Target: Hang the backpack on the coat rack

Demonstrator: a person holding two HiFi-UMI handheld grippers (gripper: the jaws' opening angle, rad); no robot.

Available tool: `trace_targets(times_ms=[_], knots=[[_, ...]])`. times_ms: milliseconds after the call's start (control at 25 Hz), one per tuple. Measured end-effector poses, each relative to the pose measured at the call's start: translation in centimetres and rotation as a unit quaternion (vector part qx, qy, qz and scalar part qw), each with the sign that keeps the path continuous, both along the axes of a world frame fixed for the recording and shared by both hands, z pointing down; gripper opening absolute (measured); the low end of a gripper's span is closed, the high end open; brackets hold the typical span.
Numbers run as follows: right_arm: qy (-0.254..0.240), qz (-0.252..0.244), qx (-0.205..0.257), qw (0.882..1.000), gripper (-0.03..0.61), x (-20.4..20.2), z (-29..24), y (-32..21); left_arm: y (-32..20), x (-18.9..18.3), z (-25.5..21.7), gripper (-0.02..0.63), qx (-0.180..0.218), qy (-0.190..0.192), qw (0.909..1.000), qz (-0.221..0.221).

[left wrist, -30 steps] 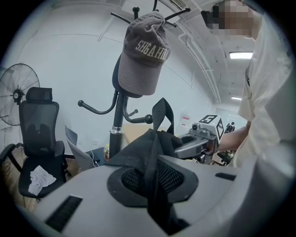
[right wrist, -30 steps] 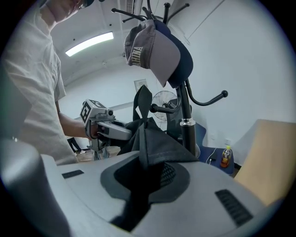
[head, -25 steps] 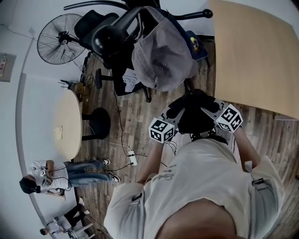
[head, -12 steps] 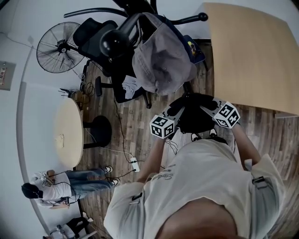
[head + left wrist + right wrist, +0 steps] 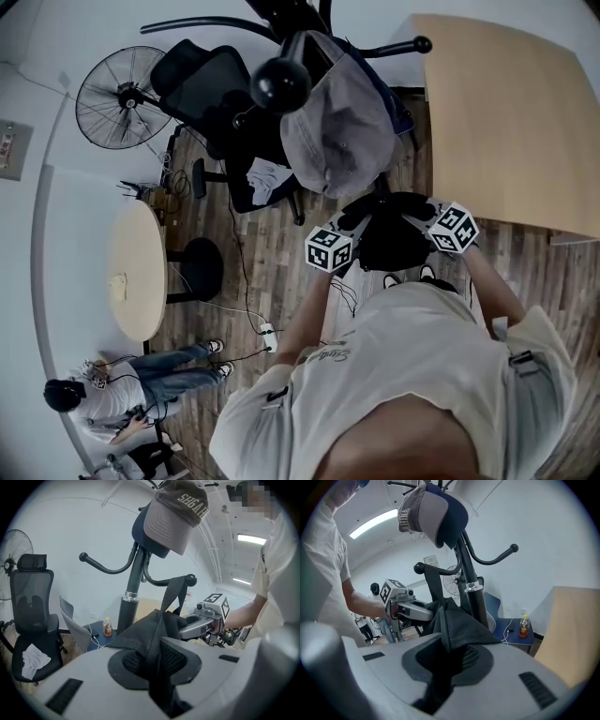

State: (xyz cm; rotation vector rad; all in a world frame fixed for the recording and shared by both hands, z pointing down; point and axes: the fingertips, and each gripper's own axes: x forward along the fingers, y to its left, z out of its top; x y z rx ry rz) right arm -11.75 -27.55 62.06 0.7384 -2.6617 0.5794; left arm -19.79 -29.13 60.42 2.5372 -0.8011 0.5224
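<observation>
I'm at the hanging step. Both tongs hold the black backpack (image 5: 394, 242) up against the coat rack (image 5: 133, 581) pole, below the grey cap (image 5: 174, 508) on its top. The left tongs (image 5: 157, 658) are nearly closed on a fold of fabric and webbing, and the right tongs (image 5: 443, 665) clamp a fabric ridge. The strap (image 5: 174, 592) runs straight up to the rack's ball-tipped hook (image 5: 190, 580). I judge it's looped over, but I can't confirm it's seated. Next I'd ease the weight onto that hook before releasing. The bag looks limp, crumpled and matte.
</observation>
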Motion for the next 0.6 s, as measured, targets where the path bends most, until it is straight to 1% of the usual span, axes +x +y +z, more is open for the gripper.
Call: trace_targets(times_ms=[240, 600], knots=[[0.001, -0.002, -0.008, 1.000, 0.037, -0.1, 0.5, -1.0, -1.2, -0.3, 0.4, 0.064, 0.004, -0.010, 0.9999, 0.010], [0.010, -0.001, -0.023, 1.000, 0.048, -0.1, 1.0, -2.7, -2.7, -0.4, 0.8, 0.069, 0.001, -0.013, 0.9999, 0.009]])
